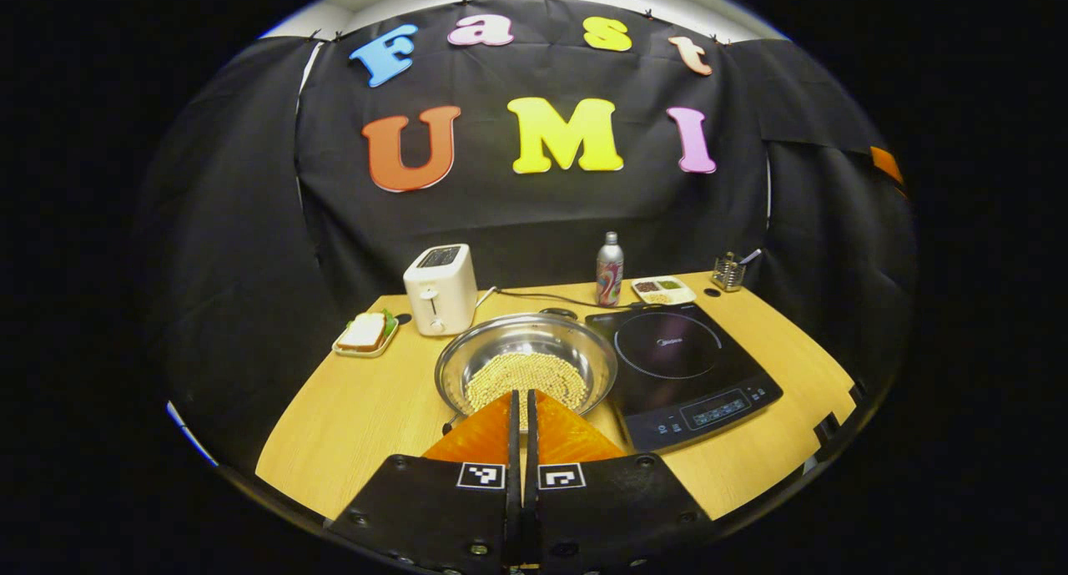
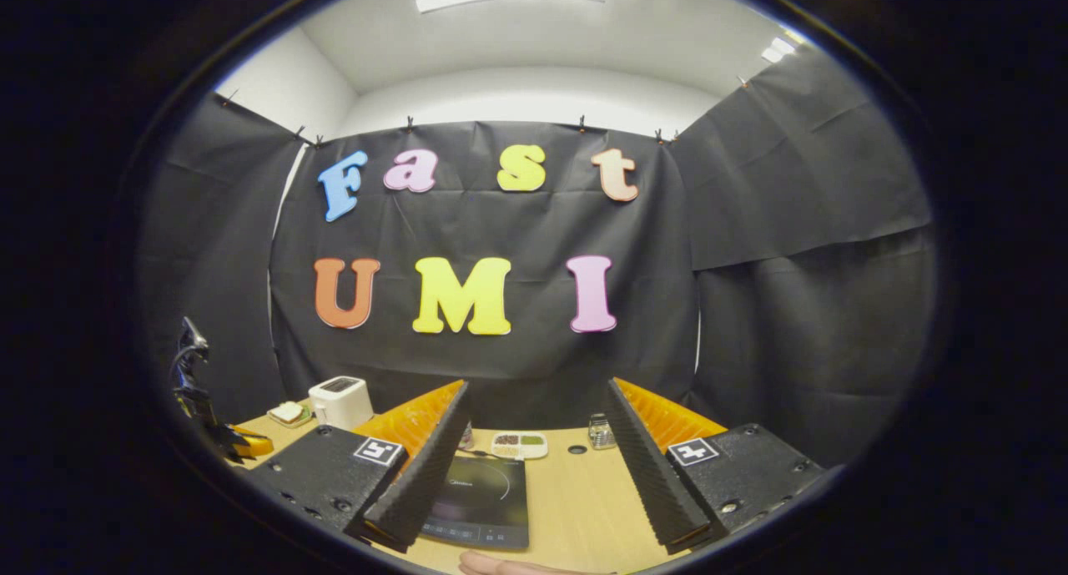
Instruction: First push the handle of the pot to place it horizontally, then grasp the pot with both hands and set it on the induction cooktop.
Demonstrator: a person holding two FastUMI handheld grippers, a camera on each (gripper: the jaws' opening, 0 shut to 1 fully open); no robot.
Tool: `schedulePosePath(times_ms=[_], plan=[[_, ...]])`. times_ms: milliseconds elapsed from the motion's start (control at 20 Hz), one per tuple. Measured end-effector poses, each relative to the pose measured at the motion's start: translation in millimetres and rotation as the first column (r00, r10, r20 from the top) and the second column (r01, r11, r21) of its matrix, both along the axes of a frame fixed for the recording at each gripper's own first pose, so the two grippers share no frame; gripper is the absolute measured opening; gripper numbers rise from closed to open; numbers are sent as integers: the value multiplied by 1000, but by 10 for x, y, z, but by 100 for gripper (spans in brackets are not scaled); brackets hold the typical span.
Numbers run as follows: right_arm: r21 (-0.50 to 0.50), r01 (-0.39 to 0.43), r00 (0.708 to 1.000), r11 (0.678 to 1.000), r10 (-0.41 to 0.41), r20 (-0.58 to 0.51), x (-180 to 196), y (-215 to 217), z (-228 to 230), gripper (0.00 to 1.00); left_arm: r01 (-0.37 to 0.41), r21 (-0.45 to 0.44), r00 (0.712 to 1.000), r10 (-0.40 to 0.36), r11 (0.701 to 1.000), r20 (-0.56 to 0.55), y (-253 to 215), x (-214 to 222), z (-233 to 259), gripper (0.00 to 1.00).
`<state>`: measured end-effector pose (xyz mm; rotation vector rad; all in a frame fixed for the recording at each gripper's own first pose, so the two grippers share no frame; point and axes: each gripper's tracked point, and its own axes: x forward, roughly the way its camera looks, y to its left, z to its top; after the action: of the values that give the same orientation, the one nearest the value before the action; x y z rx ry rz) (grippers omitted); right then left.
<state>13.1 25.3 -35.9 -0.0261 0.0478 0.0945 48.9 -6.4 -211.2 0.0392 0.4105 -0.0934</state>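
- Left gripper view: the left tongs (image 1: 524, 400) are clenched together with nothing between them, tips at the near rim of the pot (image 1: 526, 366). The pot sits on the table (image 1: 350, 416), just left of the induction cooktop (image 1: 680, 366), holding pale grains. Its handle is hidden; orientation cannot be told.
- Right gripper view: the right tongs (image 2: 534, 450) are released wide, raised above the cooktop (image 2: 484, 496), grasping nothing.
- Risk: an off-centre push may slide the pot towards the toaster (image 1: 440, 290) or spill grains.
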Motion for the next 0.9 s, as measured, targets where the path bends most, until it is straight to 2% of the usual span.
schedulePosePath(times_ms=[250,500,900], plan=[[-14,-33,999,999,33,-1,-33,96,-61,100,9,-41,990,-15,999,-140,-45,116,-542,0],[-20,-51,999,999,51,-11,-23,149,-93,100,5,-70,963,-24,998,-268,-80,197,-985,0],[-25,-47,998,999,46,-37,71,125,-260,100,-11,-66,942,-12,998,-335,31,313,-1234,0]])
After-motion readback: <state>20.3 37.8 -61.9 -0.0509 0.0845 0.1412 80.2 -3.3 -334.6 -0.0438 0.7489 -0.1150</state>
